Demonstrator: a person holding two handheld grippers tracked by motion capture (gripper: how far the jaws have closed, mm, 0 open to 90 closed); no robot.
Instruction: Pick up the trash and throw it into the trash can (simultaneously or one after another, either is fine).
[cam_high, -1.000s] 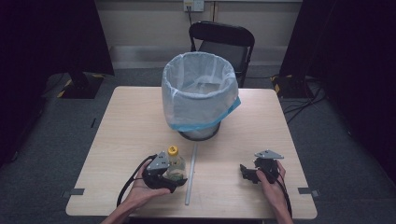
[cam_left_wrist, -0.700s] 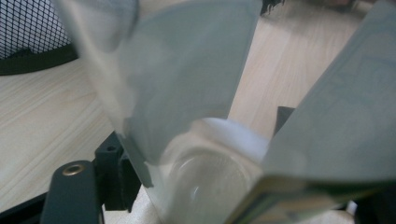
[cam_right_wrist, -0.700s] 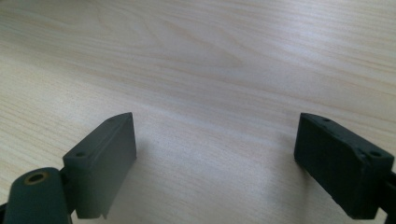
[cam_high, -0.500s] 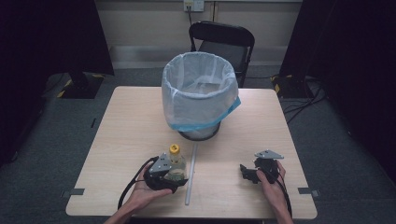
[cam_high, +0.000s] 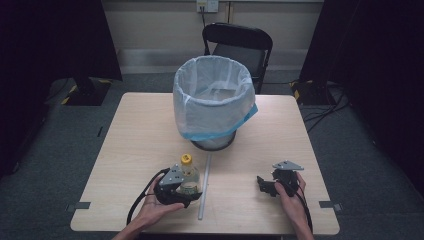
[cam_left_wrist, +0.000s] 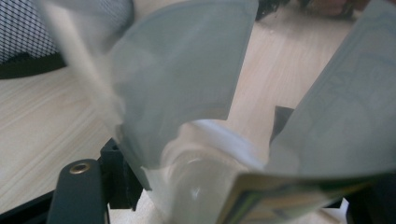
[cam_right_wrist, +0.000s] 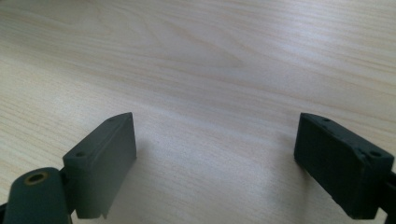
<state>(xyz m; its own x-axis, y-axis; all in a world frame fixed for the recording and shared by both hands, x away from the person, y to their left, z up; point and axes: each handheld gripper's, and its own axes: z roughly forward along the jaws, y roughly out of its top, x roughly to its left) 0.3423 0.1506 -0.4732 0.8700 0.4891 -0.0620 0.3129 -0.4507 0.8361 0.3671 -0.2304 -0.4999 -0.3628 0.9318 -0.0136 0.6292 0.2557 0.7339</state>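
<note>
Jaws of the left gripper, lately closing, are seen around a yellow-capped bottle at the table's near left. Right gripper jaws are shown wide apart, empty, over bare wood. A lined bin stands farther off.

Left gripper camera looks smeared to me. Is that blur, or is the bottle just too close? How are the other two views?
Left gripper view: the bottle sits between the jaws, too close to focus, label soft. Right gripper view: table grain sharp, soft shadow under the open jaws. High view: table evenly lit, surroundings dark, bin clear.
</note>
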